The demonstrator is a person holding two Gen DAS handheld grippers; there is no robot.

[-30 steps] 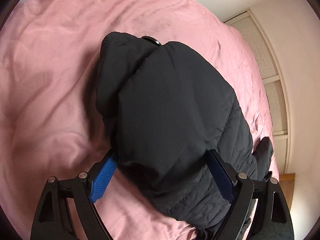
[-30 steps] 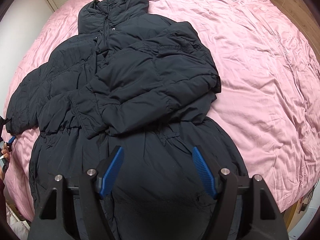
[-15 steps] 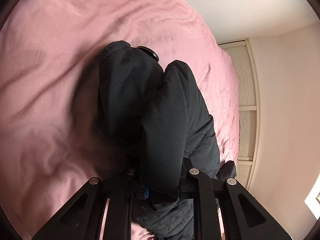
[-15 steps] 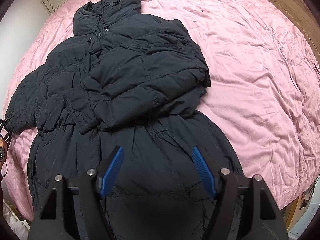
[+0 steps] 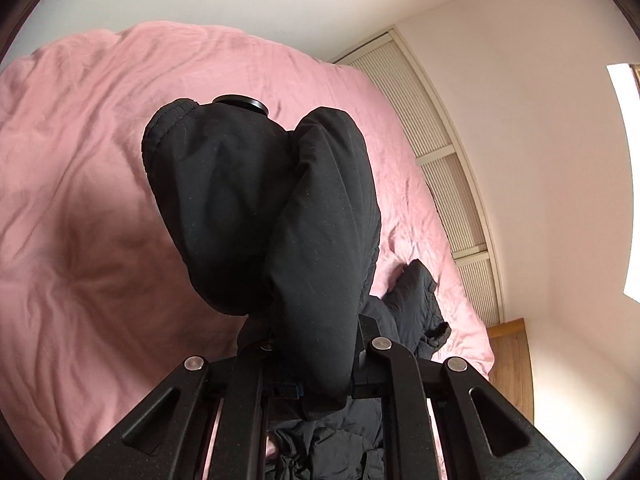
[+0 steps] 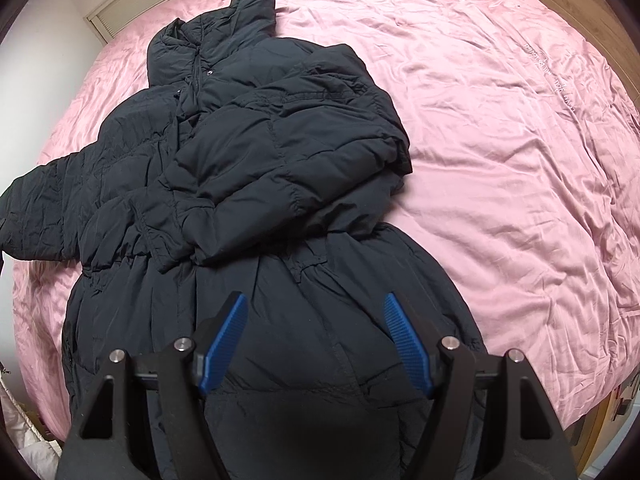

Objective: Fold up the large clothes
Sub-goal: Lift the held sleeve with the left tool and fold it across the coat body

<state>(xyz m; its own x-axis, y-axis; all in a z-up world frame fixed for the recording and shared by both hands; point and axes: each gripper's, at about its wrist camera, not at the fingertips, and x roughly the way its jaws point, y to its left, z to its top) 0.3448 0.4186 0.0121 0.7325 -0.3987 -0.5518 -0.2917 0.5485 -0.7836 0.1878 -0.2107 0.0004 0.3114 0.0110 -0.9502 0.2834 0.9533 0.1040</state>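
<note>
Left gripper [image 5: 310, 364] clamps sleeve [image 5: 280, 216]; coat [image 6: 256, 184] collar points away.

I'm working in a home bedroom: a wide bed under a wrinkled pink sheet [image 6: 500, 128], louvered closet doors [image 5: 448, 184] along a plain pale wall [image 5: 540, 140], and wood flooring [image 5: 512, 364].

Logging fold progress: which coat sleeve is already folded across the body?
The sleeve on the picture's right lies across the chest; the other sleeve stretches outward, clamped by the left gripper.
</note>
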